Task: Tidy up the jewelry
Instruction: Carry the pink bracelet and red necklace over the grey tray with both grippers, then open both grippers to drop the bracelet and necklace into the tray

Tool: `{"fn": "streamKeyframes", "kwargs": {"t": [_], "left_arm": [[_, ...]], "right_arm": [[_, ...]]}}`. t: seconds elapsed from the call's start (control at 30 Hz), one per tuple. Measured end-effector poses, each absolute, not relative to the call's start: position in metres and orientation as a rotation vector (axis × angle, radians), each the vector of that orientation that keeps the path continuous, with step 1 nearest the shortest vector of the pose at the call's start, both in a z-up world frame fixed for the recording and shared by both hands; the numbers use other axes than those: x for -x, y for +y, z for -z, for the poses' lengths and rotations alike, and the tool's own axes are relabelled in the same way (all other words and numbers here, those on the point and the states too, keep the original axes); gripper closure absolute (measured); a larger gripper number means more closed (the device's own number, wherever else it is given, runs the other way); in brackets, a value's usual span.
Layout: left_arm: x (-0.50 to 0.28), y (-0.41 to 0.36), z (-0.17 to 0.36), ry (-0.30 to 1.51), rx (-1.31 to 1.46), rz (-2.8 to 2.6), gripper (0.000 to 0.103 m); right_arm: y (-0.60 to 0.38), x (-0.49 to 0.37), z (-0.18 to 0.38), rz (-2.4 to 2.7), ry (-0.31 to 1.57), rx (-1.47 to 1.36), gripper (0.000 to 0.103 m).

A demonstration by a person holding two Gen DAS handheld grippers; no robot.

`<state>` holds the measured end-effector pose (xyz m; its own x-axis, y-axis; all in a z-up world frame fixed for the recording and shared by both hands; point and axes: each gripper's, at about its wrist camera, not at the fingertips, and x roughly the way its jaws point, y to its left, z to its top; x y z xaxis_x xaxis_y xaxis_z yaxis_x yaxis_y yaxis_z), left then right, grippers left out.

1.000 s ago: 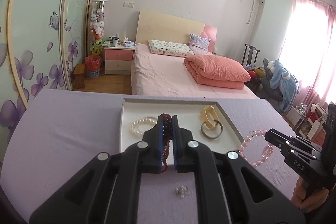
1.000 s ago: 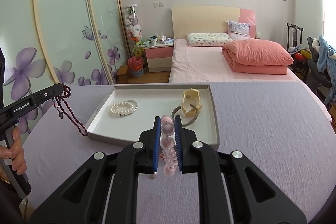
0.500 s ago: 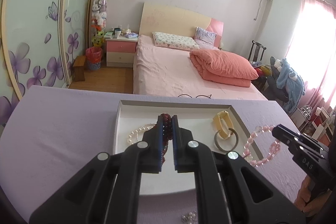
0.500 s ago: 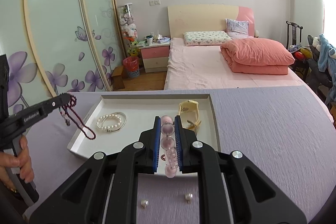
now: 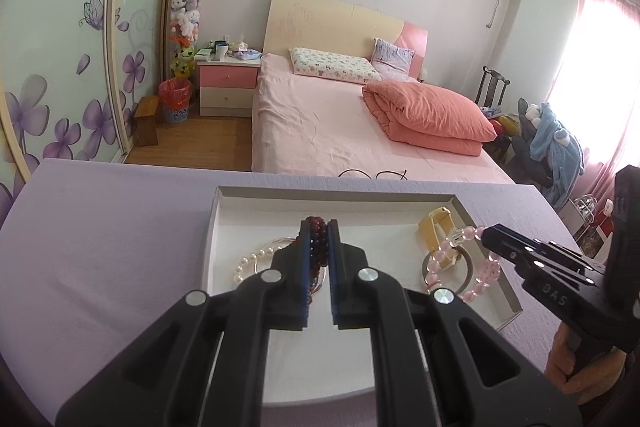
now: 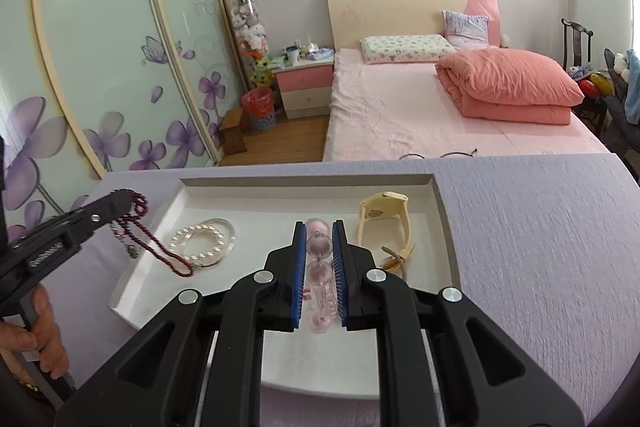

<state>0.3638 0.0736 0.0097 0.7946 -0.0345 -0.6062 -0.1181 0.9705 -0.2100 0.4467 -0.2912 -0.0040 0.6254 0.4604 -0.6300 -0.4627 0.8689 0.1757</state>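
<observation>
A white tray [image 5: 216,211] [image 6: 444,227] lies on the purple table. My left gripper [image 5: 319,227] is shut on a dark red bead necklace [image 6: 160,251] and holds it over the tray's left side, its loop hanging onto the tray floor. My right gripper [image 6: 319,227] is shut on a pink bead bracelet [image 5: 460,267] [image 6: 319,255], held above the tray's right part. In the tray lie a white pearl bracelet [image 6: 200,243] [image 5: 250,261], a cream yellow watch [image 6: 384,215] [image 5: 434,231] and a grey metal bangle [image 5: 468,273].
The purple table [image 6: 540,247] ends just behind the tray. Beyond it stand a pink bed [image 6: 420,115], a nightstand [image 6: 306,87] and sliding wardrobe doors [image 6: 100,67]. A chair with clothes [image 5: 552,143] stands at the right.
Both grippers have moved forward over the tray with their jewelry. The small earrings on the table near the front have dropped out of view.
</observation>
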Motion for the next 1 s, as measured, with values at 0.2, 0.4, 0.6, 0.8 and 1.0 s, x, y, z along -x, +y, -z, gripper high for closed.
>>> {"fn": "streamKeyframes", "kwargs": {"t": [0.2, 0.4, 0.6, 0.8, 1.0], "left_arm": [[-0.369, 0.075, -0.003, 0.665, 0.245, -0.042, 0.095], [-0.372, 0.073, 0.001, 0.673, 0.246, -0.038, 0.095], [-0.375, 0.071, 0.003, 0.678, 0.245, -0.037, 0.095], [-0.379, 0.071, 0.005, 0.680, 0.238, -0.059, 0.090], [-0.367, 0.078, -0.001, 0.658, 0.247, -0.103, 0.058]], "right_arm": [[-0.292, -0.456, 0.013, -0.481, 0.738, 0.027, 0.089], [-0.297, -0.455, 0.010, -0.476, 0.723, 0.020, 0.060], [-0.298, -0.455, 0.012, -0.478, 0.720, 0.029, 0.059], [-0.301, -0.454, 0.014, -0.480, 0.724, 0.030, 0.059], [-0.309, -0.445, 0.014, -0.475, 0.720, 0.028, 0.059]]}}
